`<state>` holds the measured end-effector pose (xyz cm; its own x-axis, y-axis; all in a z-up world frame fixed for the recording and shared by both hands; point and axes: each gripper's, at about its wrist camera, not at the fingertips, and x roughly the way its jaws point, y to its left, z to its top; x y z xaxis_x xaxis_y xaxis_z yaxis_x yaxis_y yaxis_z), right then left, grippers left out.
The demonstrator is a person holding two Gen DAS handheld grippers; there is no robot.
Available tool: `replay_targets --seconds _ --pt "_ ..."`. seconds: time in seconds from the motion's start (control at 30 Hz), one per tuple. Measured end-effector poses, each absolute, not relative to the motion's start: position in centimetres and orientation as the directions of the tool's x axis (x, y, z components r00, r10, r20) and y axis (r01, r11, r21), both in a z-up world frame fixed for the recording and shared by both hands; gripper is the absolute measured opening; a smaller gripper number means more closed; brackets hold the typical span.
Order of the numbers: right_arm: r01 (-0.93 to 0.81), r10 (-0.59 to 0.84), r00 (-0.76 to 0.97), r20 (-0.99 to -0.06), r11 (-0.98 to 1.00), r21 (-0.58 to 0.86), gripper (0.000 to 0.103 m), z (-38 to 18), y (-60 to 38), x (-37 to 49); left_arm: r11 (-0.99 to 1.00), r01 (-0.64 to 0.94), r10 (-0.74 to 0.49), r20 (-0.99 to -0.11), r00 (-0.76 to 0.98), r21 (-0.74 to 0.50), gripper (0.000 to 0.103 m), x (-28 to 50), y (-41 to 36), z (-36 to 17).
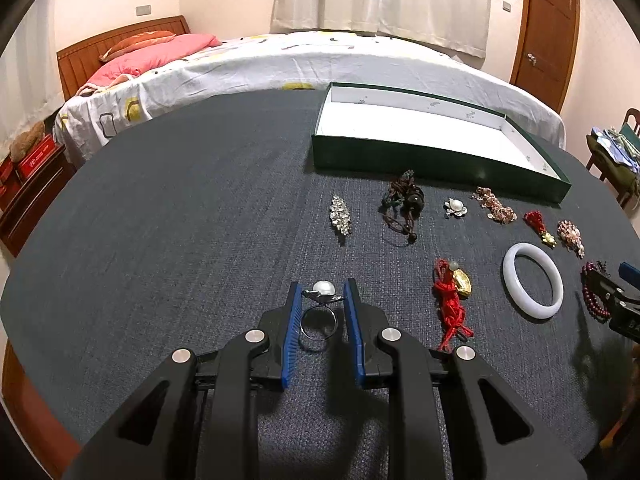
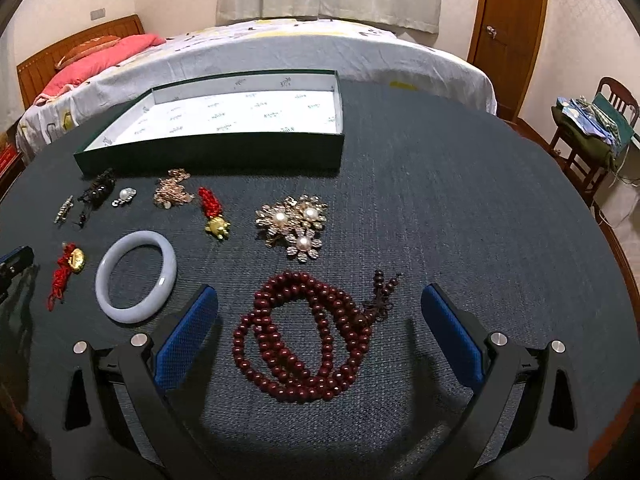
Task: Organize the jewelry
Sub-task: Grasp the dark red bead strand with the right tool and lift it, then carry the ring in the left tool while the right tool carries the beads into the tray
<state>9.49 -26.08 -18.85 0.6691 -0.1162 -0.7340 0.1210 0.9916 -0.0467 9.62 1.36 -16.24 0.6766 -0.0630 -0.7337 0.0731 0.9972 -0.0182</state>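
Observation:
A pearl ring (image 1: 320, 308) lies on the dark cloth between the blue pads of my left gripper (image 1: 322, 300); the jaws stand close on either side with small gaps, not clamped. My right gripper (image 2: 320, 312) is wide open around a dark red bead necklace (image 2: 304, 340) lying flat. A pale bangle (image 1: 533, 280) (image 2: 136, 276), a red-cord gold charm (image 1: 454, 296) (image 2: 70, 270), a pearl flower brooch cluster (image 2: 294, 226), a crystal brooch (image 1: 341, 215) and other small pieces lie spread out. An open green box (image 1: 400, 156) (image 2: 208, 156) with a white inside stands behind them.
The dark table (image 1: 180, 220) is round, with its edge near on both sides. A bed (image 1: 280, 64) runs behind it. A wooden chair with clothes (image 2: 592, 128) stands at the right, and a door (image 2: 508, 20) is behind.

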Motion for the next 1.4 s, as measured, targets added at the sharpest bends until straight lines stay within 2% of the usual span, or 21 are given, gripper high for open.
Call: replay_targets --seconds 0.13,0.23,0.43,0.5,0.53,0.57,0.77,1.4 --pt "0.115 -0.100 0.631 -0.769 0.993 -0.034 0.099 -19.8 -26.5 9.8 0.997 0.072 -0.063 -0.737 0.673 -0.019 0.022 9.7 1.4 -16.3" --pt "0.103 -0.077 0.629 -0.774 0.995 -0.014 0.090 -19.9 -26.7 9.5 0.997 0.072 -0.062 -0.737 0.673 -0.019 0.022 9.7 1.4 -16.3" --pt "0.085 -0.064 0.648 -0.759 0.996 -0.012 0.050 -19.3 -26.4 8.5 0.997 0.079 -0.064 -0.735 0.675 -0.014 0.022 9.6 1.2 -16.2" --pt "0.074 -0.055 0.654 -0.754 0.997 -0.009 0.027 -19.1 -26.4 8.3 0.997 0.080 -0.063 -0.733 0.678 -0.012 0.022 9.6 1.1 -16.1" --pt "0.073 -0.053 0.656 -0.753 0.997 -0.006 0.024 -19.1 -26.5 8.2 0.997 0.081 -0.063 -0.732 0.678 -0.011 0.022 9.5 1.1 -16.0" --pt "0.069 -0.038 0.658 -0.752 0.998 0.009 0.017 -19.1 -26.7 8.1 0.997 0.081 -0.063 -0.731 0.679 -0.010 0.022 9.5 1.1 -16.0" --pt "0.072 0.000 0.665 -0.747 0.995 0.064 0.016 -18.8 -27.1 8.2 0.996 0.084 -0.065 -0.721 0.690 -0.010 0.022 9.3 0.9 -15.4" --pt "0.018 0.058 0.771 -0.634 0.994 0.112 0.016 -13.3 -26.7 9.5 0.991 0.132 -0.120 -0.654 0.747 -0.031 0.022 11.3 -0.9 -10.8"
